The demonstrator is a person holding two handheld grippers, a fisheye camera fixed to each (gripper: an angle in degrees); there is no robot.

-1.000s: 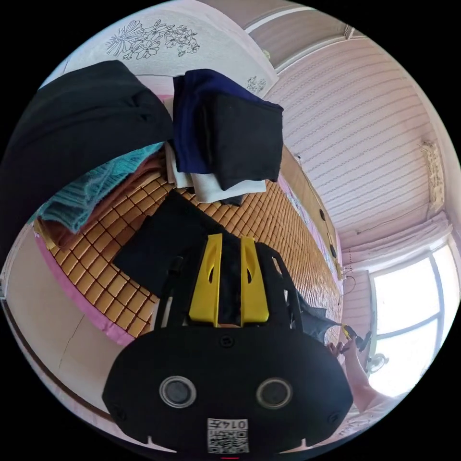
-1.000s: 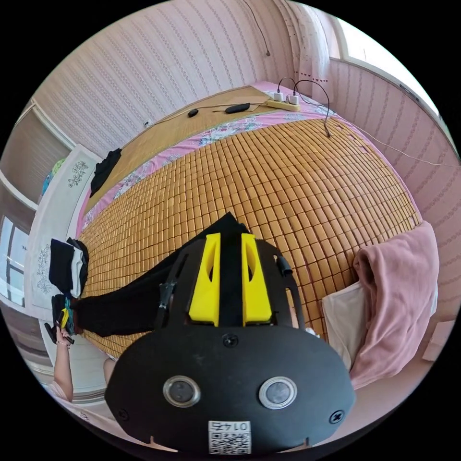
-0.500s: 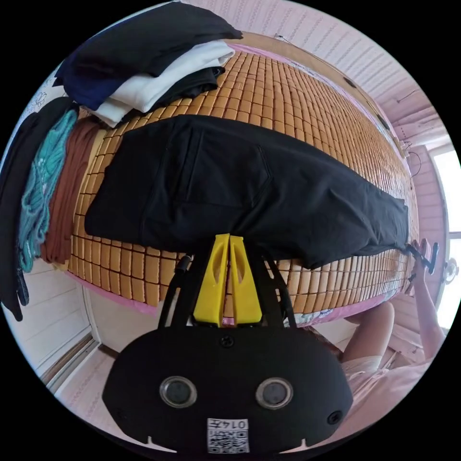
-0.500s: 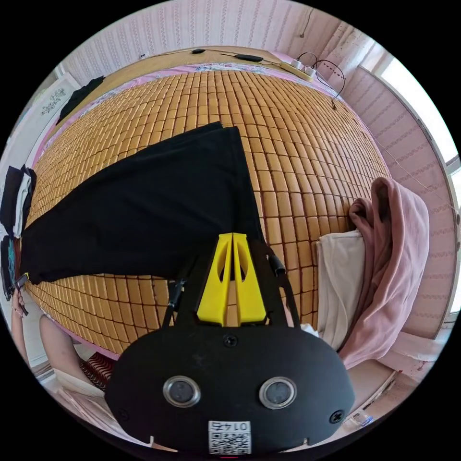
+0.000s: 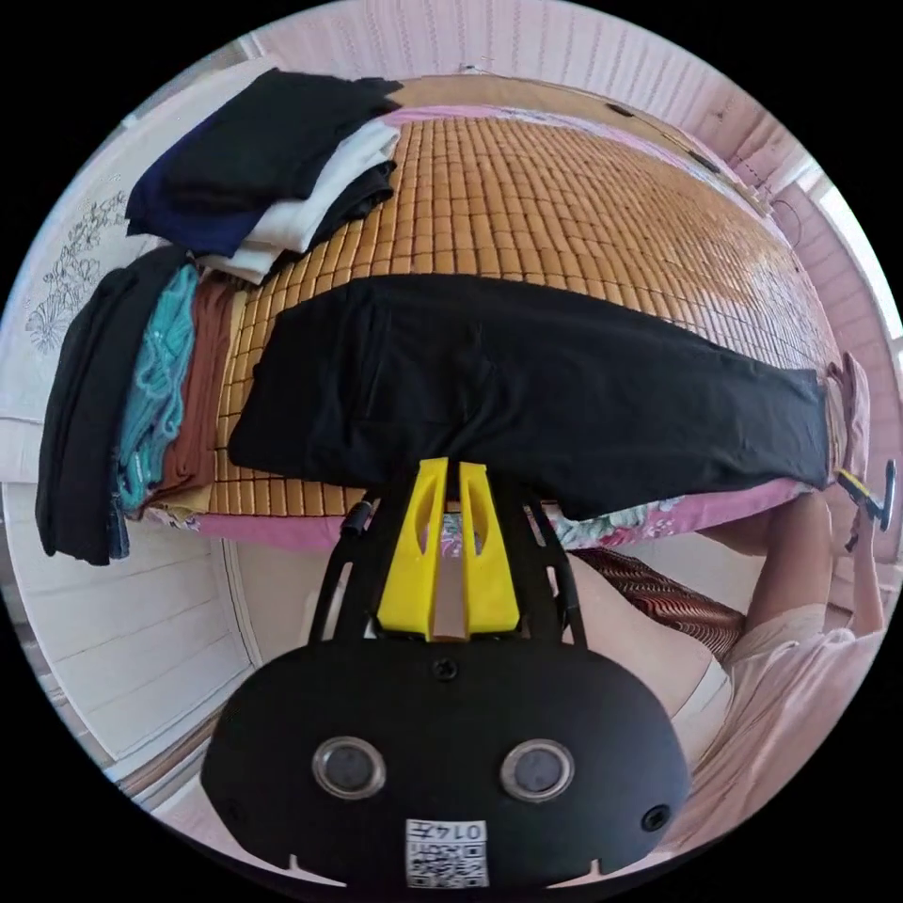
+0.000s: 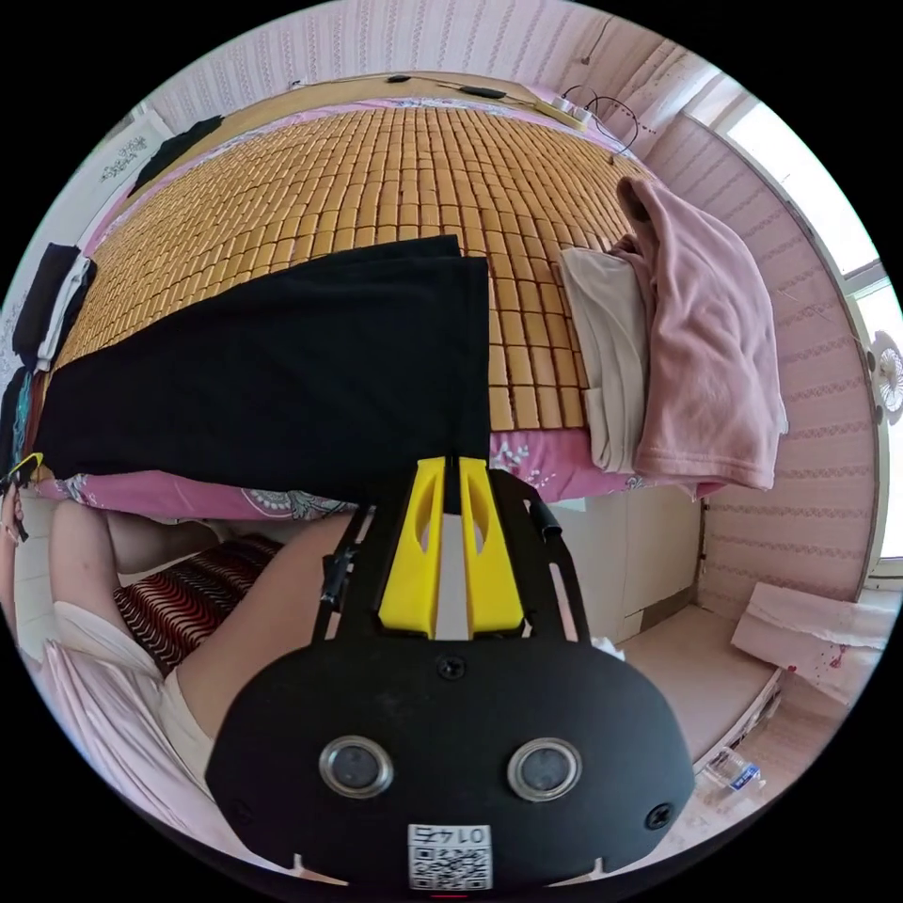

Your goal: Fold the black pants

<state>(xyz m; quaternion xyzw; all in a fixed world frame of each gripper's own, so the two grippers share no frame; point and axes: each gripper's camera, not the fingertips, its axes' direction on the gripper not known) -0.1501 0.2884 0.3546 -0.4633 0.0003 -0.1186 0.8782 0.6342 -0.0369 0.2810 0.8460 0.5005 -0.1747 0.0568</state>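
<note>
The black pants (image 5: 527, 376) lie spread flat along the near edge of the bamboo mat (image 5: 564, 207), waist toward the clothes piles, legs running right. Their near edge hangs slightly over the pink sheet. My left gripper (image 5: 449, 466) sits just off that edge near the waist, jaws a little apart, nothing between them. In the right gripper view the pants (image 6: 263, 367) end in a straight hem, and my right gripper (image 6: 450, 463) is at the hem corner, jaws slightly apart and empty. Each gripper shows small in the other's view: the right gripper (image 5: 865, 489), the left gripper (image 6: 23, 466).
A stack of folded clothes (image 5: 273, 169) and a second pile (image 5: 141, 376) sit beyond the waist. A pink blanket (image 6: 705, 329) over a beige pillow (image 6: 607, 348) lies past the hem. The person's legs (image 6: 235, 640) are against the bed side. The mat (image 6: 376, 188) stretches beyond.
The pants came down from being held up and now lie flat on the mat. Both grippers went from shut on the near edge to slightly open, backed off past the bed's edge.
</note>
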